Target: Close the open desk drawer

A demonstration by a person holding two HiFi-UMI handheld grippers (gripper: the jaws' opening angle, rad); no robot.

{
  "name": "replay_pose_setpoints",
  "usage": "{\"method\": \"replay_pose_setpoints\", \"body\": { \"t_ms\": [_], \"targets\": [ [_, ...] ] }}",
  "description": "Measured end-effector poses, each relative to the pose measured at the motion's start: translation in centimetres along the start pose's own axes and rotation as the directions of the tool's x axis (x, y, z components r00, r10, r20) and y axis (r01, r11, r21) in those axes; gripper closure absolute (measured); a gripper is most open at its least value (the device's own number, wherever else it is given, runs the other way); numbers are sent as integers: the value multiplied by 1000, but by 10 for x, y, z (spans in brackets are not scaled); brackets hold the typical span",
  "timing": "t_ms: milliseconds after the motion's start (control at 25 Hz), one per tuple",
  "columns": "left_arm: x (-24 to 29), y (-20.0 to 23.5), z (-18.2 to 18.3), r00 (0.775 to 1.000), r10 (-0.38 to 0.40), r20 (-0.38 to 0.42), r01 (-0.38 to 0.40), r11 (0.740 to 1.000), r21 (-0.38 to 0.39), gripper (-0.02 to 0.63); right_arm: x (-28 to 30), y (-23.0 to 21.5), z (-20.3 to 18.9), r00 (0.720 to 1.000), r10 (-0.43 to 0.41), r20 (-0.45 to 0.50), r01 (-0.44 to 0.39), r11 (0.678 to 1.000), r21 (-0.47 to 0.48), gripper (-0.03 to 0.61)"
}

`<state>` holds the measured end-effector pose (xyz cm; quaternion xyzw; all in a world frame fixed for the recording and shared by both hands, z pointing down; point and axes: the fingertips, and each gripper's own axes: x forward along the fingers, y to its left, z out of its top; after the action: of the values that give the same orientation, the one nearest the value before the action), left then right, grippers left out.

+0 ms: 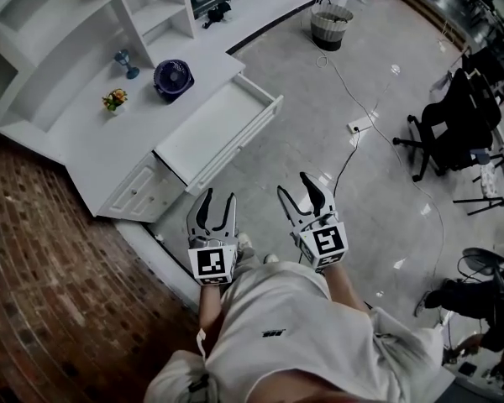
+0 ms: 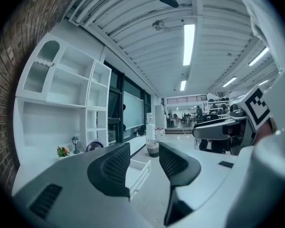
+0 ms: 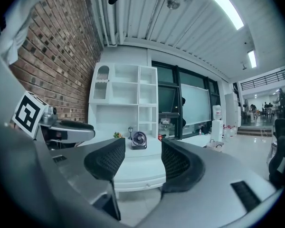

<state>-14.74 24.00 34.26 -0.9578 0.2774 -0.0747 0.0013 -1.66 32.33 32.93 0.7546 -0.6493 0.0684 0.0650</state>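
The white desk has one wide drawer pulled out over the grey floor; it looks empty inside. Both grippers hang in front of the person, some way short of the drawer's front. My left gripper is open with nothing between its fingers, and the right gripper is open and empty too. In the left gripper view the drawer shows between the jaws of the left gripper. The right gripper view has the drawer front straight ahead, framed by the right gripper.
On the desk stand a dark blue fan, a small flower pot and a little lantern. A basket sits on the floor beyond. A cable with a power strip runs across the floor. Office chairs stand at the right.
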Motion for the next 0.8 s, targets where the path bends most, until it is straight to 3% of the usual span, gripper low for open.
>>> {"method": "replay_pose_setpoints", "body": {
  "t_ms": [800],
  "targets": [
    [72, 77, -6, 994, -107, 1, 107, 994, -21, 413, 90, 7, 4, 991, -91, -94, 90, 996, -21, 337]
  ]
}}
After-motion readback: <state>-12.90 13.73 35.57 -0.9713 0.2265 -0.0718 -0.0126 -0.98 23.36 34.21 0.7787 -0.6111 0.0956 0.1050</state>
